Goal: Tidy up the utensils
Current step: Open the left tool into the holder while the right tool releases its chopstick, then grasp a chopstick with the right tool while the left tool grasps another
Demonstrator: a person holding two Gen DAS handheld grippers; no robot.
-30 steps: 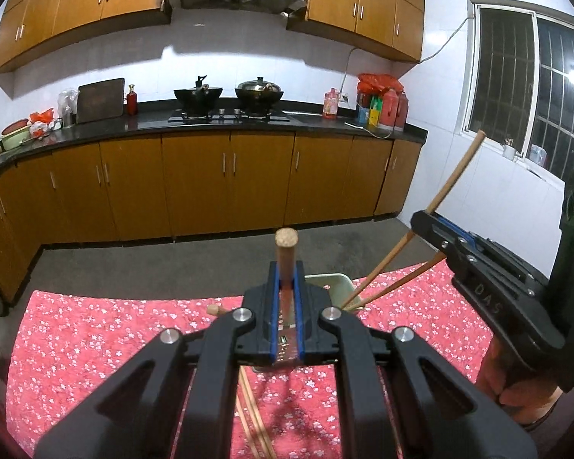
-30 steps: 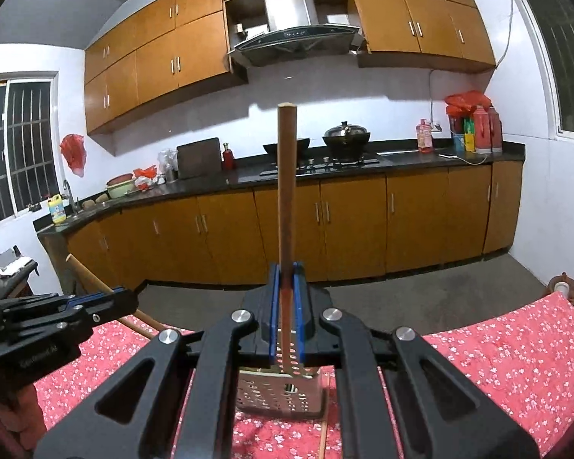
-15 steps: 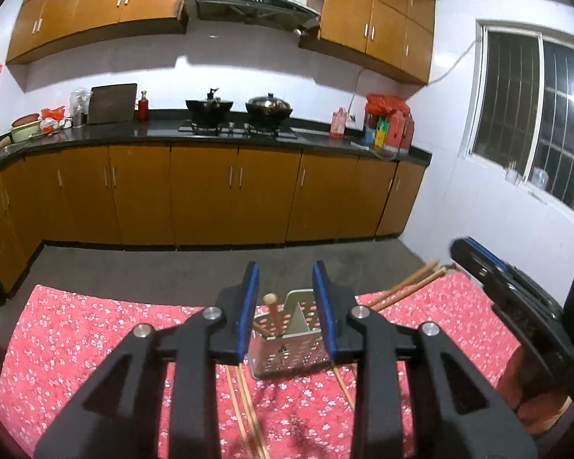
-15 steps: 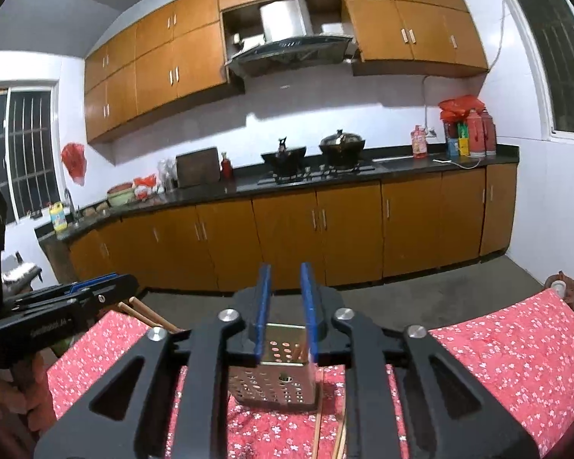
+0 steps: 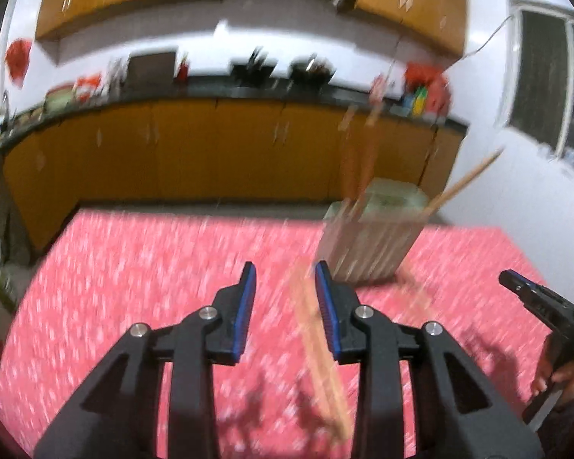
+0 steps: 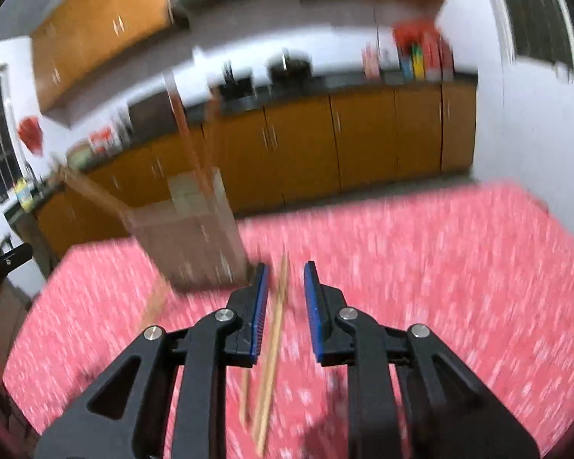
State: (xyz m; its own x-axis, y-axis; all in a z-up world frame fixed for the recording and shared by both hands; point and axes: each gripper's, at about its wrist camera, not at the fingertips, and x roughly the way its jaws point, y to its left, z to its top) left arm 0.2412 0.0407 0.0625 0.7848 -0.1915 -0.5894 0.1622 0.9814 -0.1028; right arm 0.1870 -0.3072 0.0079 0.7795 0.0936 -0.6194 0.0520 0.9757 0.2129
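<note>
Both views are blurred by motion. A perforated metal utensil holder [image 5: 371,237] [image 6: 195,237] stands on the red flowered tablecloth [image 5: 134,287], with several wooden chopsticks [image 5: 357,168] [image 6: 191,145] standing or leaning in it. My left gripper [image 5: 285,277] hangs low over the cloth, its jaws opening. Loose chopsticks [image 5: 317,344] lie on the cloth under the gap and the pads do not touch them. My right gripper [image 6: 285,279] is open just right of the holder, above another loose pair of chopsticks [image 6: 271,344]. It also shows at the edge of the left wrist view [image 5: 516,285].
The table's far edge [image 6: 401,199] runs just behind the holder. Beyond it are the floor, brown kitchen cabinets [image 5: 210,153] and a dark counter with pots and bottles. A hand [image 5: 555,378] holds the right gripper at the right edge.
Both grippers were shut on upright chopsticks, then let them go into the holder. Both have since opened and dropped towards the cloth, above the loose chopsticks.
</note>
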